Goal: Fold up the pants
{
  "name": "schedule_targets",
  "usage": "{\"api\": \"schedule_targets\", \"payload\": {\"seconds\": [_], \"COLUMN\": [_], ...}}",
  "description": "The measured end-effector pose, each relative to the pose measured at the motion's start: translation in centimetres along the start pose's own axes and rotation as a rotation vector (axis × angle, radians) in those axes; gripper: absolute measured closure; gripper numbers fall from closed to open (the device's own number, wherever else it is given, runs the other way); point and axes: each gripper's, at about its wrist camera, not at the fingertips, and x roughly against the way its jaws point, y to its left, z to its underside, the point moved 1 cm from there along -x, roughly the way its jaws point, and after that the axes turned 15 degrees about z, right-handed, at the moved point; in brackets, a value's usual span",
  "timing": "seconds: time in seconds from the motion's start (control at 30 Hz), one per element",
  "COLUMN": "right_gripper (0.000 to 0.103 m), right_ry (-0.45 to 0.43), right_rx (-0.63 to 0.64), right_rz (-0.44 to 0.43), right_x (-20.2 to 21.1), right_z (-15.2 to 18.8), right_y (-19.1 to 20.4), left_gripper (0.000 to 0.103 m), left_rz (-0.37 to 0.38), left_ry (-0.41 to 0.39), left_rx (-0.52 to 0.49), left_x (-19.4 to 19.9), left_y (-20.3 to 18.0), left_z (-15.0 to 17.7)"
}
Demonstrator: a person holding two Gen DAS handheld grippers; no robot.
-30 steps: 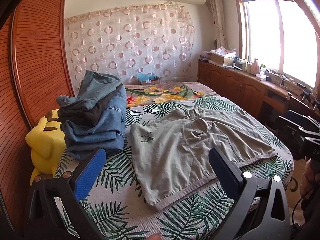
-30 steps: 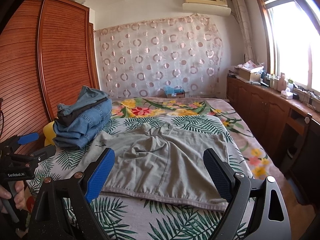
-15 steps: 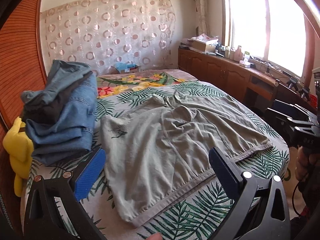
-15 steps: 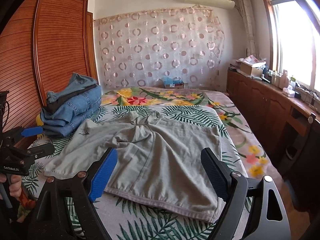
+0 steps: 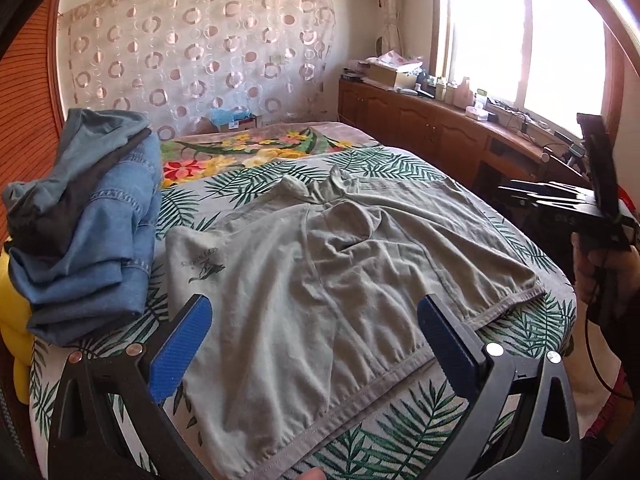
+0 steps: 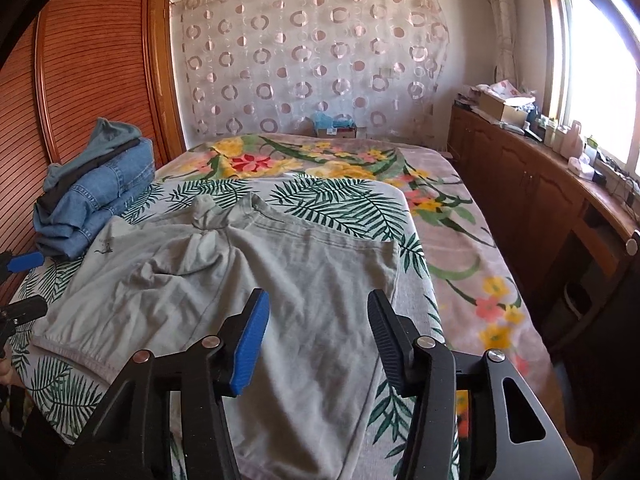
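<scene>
Grey-green pants (image 5: 320, 280) lie spread and wrinkled on the leaf-print bed cover (image 5: 400, 432); the same pants (image 6: 240, 280) fill the right wrist view. My left gripper (image 5: 314, 308) hangs open over their near hem, with nothing between its pads. My right gripper (image 6: 316, 304) hovers over the pants' right part. Its jaws are closing, with cloth below the gap but no pad pressing on it. The left wrist view shows the right gripper (image 5: 580, 208) in a hand past the bed's right edge. The left gripper (image 6: 20, 264) shows at the left edge of the right wrist view.
A stack of folded jeans (image 5: 92, 232) sits at the bed's left side, with a yellow plush toy (image 5: 12, 336) beside it. A slatted wooden wardrobe (image 6: 88, 80) stands on the left. Low wooden cabinets (image 6: 540, 200) run under the window on the right.
Both grippers have come closer to the pants, which now look larger. The right gripper's jaws have narrowed a good deal. The left jaws stay wide.
</scene>
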Motion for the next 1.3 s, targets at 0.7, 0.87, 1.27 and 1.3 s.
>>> {"api": "schedule_targets", "payload": {"seconds": [0.7, 0.87, 1.27, 1.3], "right_gripper": [0.074, 0.098, 0.099, 0.099], "right_ry": [0.255, 0.250, 0.212, 0.217], "right_rx": [0.007, -0.014, -0.002, -0.004], "right_rz": [0.029, -0.008, 0.103, 0.100], "right_x": [-8.4, -7.6, -7.4, -7.5], "right_z": [-6.6, -7.4, -7.5, -7.4], "right_y": [-1.6, -1.7, -2.6, -2.7], "left_gripper": [0.000, 0.000, 0.000, 0.000], "left_rz": [0.113, 0.104, 0.100, 0.101], "left_ry": [0.083, 0.097, 0.105, 0.103], "left_rx": [-0.031, -0.019, -0.002, 0.000], "left_x": [-4.8, -5.2, -5.0, -4.9], "left_y": [-2.3, -1.9, -1.5, -1.6], "left_z": [-2.3, -1.7, -0.6, -0.5]}}
